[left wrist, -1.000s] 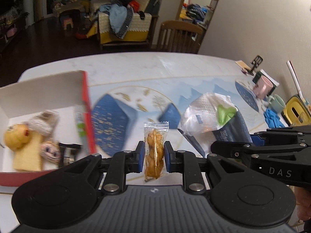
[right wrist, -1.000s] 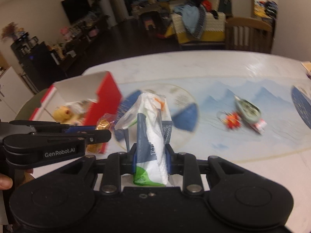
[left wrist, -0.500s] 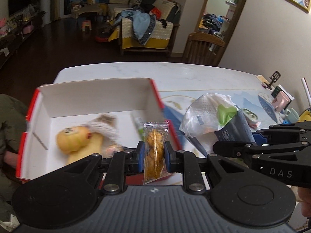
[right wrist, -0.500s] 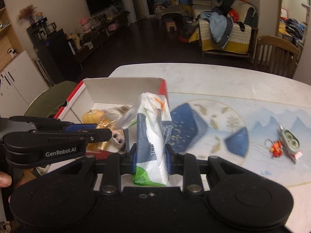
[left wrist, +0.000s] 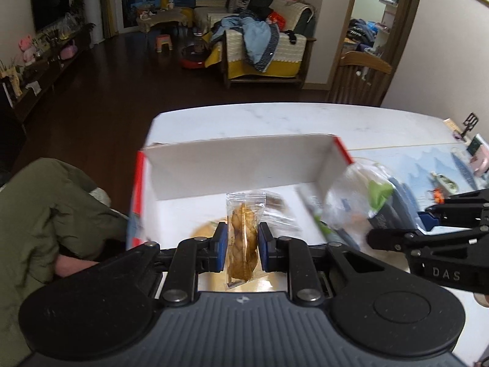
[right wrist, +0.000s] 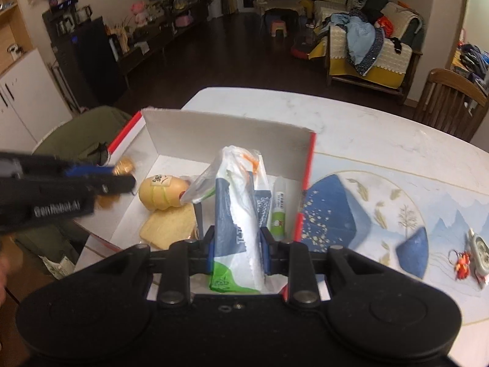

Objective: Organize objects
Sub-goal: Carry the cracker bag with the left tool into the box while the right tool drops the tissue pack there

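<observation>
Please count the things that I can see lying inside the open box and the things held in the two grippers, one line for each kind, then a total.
Lying in the box:
Yellow round toy: 1
Bread slice: 1
Glue stick: 1
Held in a gripper:
Snack packet, left gripper: 1
Tissue pack, right gripper: 1
Total: 5

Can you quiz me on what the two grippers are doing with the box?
1. True or false: the left gripper is shut on a clear-wrapped twisted snack.
2. What does the right gripper hold? A) a keychain B) a tissue pack in a plastic bag C) a glue stick
3. Fill in: the round yellow toy lies inside the ____.

Key:
1. True.
2. B: the tissue pack is clamped, the glue stick lies in the box, and the keychain lies on the table mat.
3. The red and white box.
</observation>
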Available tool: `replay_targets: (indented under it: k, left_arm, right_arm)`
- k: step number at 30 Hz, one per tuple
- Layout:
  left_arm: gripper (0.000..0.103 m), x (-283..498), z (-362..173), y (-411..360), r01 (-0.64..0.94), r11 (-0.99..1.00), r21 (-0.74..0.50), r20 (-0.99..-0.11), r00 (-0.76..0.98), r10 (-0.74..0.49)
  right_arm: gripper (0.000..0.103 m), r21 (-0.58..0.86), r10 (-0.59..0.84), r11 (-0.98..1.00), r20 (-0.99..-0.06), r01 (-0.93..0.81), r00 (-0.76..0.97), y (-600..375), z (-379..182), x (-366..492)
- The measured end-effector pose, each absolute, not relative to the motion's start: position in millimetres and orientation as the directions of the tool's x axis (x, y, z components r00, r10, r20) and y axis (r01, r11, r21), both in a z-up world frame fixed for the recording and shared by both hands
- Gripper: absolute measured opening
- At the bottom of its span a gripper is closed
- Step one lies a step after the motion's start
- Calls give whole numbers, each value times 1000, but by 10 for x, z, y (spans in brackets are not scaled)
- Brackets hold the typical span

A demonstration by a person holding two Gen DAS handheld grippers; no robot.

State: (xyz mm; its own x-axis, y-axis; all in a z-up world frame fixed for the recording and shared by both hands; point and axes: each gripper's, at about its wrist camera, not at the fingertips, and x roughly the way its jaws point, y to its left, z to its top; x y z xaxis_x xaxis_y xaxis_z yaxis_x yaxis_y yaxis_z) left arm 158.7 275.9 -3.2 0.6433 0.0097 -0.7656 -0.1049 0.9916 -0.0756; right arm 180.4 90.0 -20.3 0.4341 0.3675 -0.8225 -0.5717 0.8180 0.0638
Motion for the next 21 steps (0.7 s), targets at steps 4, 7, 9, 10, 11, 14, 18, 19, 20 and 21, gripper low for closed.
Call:
replay_targets:
  k: [4,7,9,10,11,14,18,19,20,21]
  left_arm:
    - [20,1773,-85,2931,-104,995,-13,-775,629,56]
    - [20,1931,-162,3013,-92,995,33,-787,612,83]
    - [20,2036,-239,3046,-79,995,57,-800,593,93]
    - [20,2083,-264,3049,-69,996,65,-807,584,93]
    - [20,2132,-298,3052,-57,996,72,-812,577,92]
    - [20,2254,-374,3044,-39,996,80,-825,558,88]
    - [20,2404,-509,3063,-26,997,67,-846,528,70]
    - [20,2441,-536,3067,-23,998,67,-852,520,69]
    - [20,2476,-564,3067,-22,998,66,-857,511,68]
    - [20,2511,-605,3066,-21,998,66,-862,502,67]
  right_arm:
    - [27,24,332,816,-838,-578,433,1096,-339,1870]
    - [27,-3,302,819,-847,-574,436,1190,-441,1912]
    - [27,-6,290,824,-855,-566,431,1231,-501,1943]
    - [27,-15,280,825,-858,-565,431,1254,-532,1955]
    - [27,-26,268,824,-862,-566,431,1276,-569,1968]
    - [28,-49,237,826,-874,-561,425,1316,-671,2002]
    - [29,-61,203,825,-895,-561,396,1350,-803,2034]
    - [29,-66,195,825,-899,-562,392,1358,-824,2034]
    - [29,-71,189,823,-902,-564,388,1367,-844,2034]
    - [30,-73,185,822,-904,-565,385,1377,-859,2027]
